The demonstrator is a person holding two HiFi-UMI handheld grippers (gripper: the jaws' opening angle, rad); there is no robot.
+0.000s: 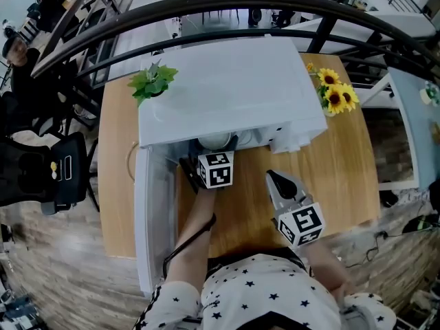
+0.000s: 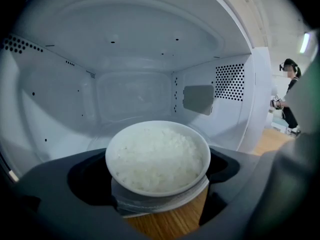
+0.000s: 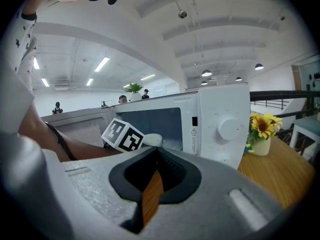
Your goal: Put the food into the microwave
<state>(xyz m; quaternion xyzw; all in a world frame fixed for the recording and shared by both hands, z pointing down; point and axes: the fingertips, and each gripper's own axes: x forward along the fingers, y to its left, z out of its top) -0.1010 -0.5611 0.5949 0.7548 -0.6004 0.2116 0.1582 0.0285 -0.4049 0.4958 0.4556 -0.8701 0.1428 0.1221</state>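
A white bowl of rice (image 2: 157, 156) sits between the dark jaws of my left gripper (image 2: 157, 180), which is shut on its sides. It hangs at the mouth of the white microwave (image 1: 230, 91), with the empty cavity (image 2: 135, 99) straight ahead and table wood showing below it. In the head view the bowl (image 1: 214, 141) peeks out under the microwave's top, just past the left gripper (image 1: 214, 154). My right gripper (image 1: 276, 179) hovers over the table in front of the microwave's control panel (image 3: 225, 126), jaws together with nothing between them (image 3: 154, 176).
The microwave door (image 1: 152, 212) stands swung open at the left, reaching toward the table's front edge. On the wooden table (image 1: 344, 177) are a sunflower vase (image 1: 335, 96) at the right and a green plant (image 1: 152, 81) at the back left. A railing (image 1: 227, 5) runs behind.
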